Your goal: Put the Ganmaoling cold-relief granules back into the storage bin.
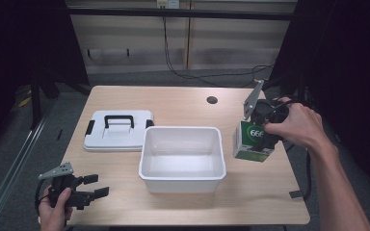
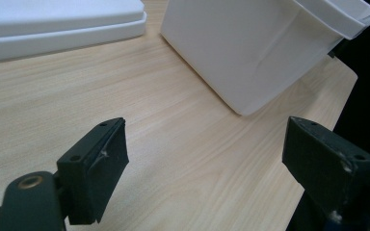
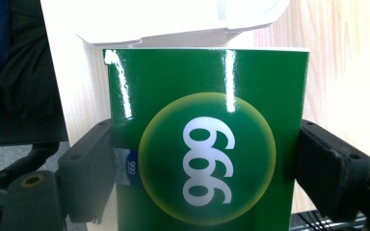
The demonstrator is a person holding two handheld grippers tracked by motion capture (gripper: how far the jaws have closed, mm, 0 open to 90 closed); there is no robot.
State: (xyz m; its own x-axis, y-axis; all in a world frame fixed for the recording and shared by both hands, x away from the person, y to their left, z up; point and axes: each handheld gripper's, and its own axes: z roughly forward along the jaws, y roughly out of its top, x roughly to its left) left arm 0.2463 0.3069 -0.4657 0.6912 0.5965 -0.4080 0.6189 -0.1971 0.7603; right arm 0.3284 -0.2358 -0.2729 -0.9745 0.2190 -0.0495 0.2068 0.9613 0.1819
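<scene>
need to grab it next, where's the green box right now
In the high view the green box sits at the table's right side, just right of the white bin, clamped between the right gripper jaws.

Overhead light brightens the worktop while the surroundings stay dark; glare streaks the glossy green box, and the white tub behind it is overexposed.

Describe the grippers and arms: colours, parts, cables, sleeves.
Both grippers, left and right, are black, with two blocky jaws showing screw heads and scuffed pads. Each carries a grey three-cornered plate on top. Black cables trail from both. The forearms are bare, no sleeves or gloves.
</scene>
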